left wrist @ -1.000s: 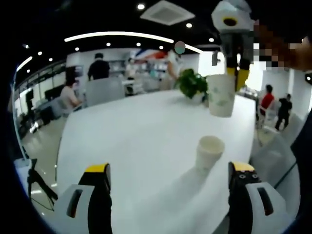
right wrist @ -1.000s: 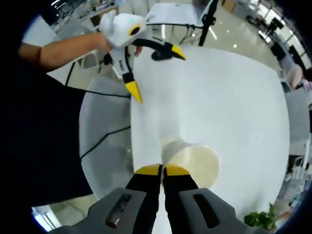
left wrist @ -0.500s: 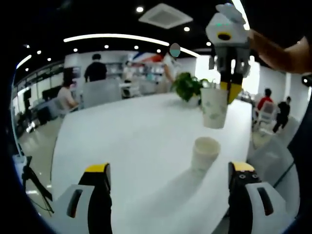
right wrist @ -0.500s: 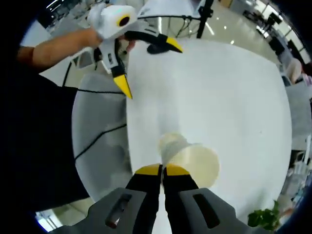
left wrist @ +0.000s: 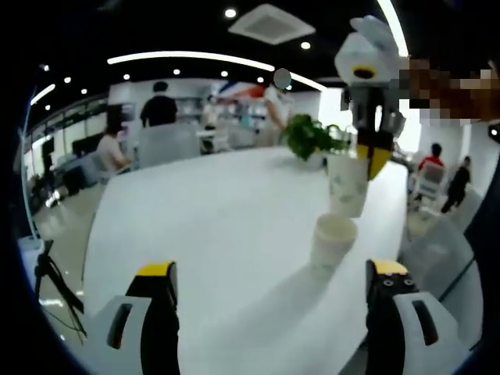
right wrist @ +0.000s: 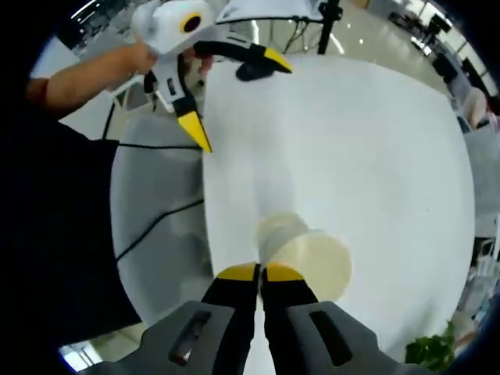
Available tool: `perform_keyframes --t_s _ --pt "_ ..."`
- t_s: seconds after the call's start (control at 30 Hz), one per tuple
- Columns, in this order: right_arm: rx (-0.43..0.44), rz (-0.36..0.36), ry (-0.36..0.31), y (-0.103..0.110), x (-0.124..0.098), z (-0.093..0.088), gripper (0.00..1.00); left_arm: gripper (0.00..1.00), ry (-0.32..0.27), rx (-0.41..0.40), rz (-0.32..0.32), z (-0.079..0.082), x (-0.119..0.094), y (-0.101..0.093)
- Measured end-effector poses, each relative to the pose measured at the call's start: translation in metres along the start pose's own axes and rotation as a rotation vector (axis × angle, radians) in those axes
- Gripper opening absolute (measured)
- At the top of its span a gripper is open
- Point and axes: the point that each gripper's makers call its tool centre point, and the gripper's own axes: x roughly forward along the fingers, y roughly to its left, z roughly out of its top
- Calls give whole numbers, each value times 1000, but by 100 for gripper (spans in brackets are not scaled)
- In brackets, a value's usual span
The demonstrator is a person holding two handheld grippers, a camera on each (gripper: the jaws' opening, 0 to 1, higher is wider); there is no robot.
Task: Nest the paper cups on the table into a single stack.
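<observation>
Lowered upright cup [left wrist: 348, 185], mouth up

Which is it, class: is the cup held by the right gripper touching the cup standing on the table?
Cannot tell. In the left gripper view the held cup overlaps the standing cup's rim, showing neither contact nor gap.

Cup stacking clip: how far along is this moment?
Done: the right tool has one paper cup gripped at the rim and lifted. In hand: it hangs just above the second cup standing on the table. Left: lower it in and release. The left tool is open and idle.
</observation>
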Motion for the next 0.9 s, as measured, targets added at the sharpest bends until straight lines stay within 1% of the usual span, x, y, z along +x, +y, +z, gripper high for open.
perform_keyframes --t_s 0.1,0.23,0.5,0.9 --pt "-1 -8 6 -2 4 -1 0 98 0 -1 3 -1 0 0" --pt "21 -9 -1 -3 11 0 0 98 -1 -5 4 -1 0 0" --pt "49 4 4 -2 24 0 0 98 0 -10 1 -2 -1 -3" --pt "71 2 13 -4 44 -2 0 98 2 -21 8 -5 -1 -1"
